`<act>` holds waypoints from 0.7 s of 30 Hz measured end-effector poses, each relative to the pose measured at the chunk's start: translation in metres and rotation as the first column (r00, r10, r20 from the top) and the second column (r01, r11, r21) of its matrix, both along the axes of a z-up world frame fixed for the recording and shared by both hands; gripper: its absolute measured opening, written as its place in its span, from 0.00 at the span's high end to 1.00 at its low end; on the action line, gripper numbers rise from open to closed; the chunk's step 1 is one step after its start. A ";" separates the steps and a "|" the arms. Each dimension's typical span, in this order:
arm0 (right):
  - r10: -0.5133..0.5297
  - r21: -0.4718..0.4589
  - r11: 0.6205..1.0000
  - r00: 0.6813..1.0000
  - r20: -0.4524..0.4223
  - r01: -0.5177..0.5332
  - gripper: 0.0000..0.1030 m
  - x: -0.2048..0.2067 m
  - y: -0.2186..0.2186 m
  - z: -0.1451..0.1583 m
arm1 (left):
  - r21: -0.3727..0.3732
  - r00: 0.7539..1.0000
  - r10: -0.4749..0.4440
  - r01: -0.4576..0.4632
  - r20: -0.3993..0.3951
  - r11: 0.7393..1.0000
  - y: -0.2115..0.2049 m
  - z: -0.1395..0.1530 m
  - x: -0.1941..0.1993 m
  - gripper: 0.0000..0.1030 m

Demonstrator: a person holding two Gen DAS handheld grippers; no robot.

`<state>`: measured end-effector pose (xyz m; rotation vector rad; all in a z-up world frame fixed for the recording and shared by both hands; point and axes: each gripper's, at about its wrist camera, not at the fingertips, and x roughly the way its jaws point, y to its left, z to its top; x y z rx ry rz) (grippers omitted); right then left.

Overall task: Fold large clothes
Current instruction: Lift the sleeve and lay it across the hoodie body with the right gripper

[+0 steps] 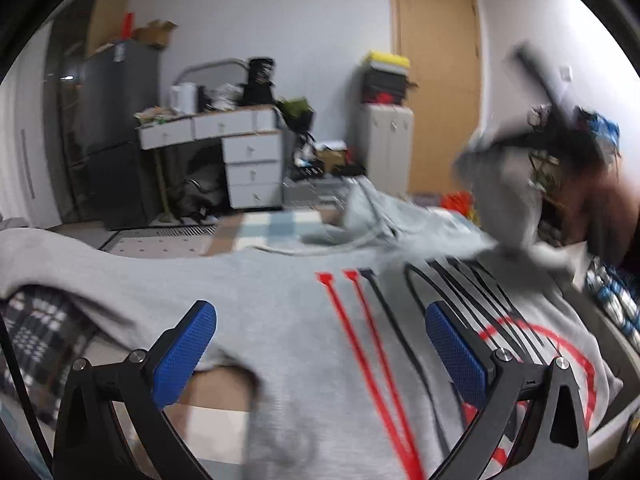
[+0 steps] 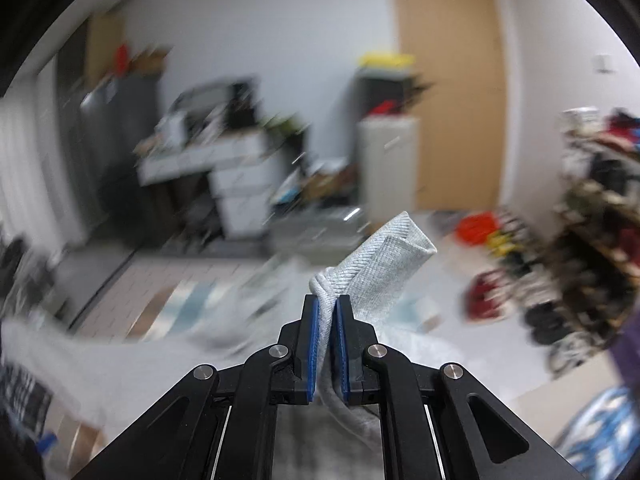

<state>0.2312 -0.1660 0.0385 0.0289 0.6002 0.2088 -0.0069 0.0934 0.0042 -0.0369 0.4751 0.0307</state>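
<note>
The grey sweatshirt (image 1: 280,320) carries red and black printed lettering, but it is too stretched and blurred to read.

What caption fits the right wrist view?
Right gripper shut on a ribbed cuff of the grey sweatshirt.

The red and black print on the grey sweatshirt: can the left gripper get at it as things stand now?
Probably yes. The left gripper has its jaws open and empty above the grey sweatshirt, and nothing lies between them and the print.
</note>
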 end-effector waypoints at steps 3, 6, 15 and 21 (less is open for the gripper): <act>0.181 -0.086 0.977 0.970 -0.164 -0.197 0.92 -0.004 0.097 -0.082 | -0.041 0.999 0.031 -0.030 0.024 0.999 0.018 0.004 -0.002 0.01; 0.327 -0.104 0.922 0.895 -0.304 -0.372 0.95 -0.032 0.163 -0.161 | -0.104 0.998 0.055 -0.051 0.035 0.993 0.036 0.006 -0.003 0.01; 0.499 -0.024 0.852 0.826 -0.263 -0.523 0.28 -0.106 0.168 -0.173 | -0.287 0.992 0.119 -0.101 0.047 0.953 0.068 0.012 -0.005 0.01; 0.305 -0.079 0.942 0.931 -0.200 -0.326 0.02 -0.061 0.102 -0.135 | -0.322 0.984 0.174 -0.156 0.027 0.934 0.084 0.008 -0.002 0.01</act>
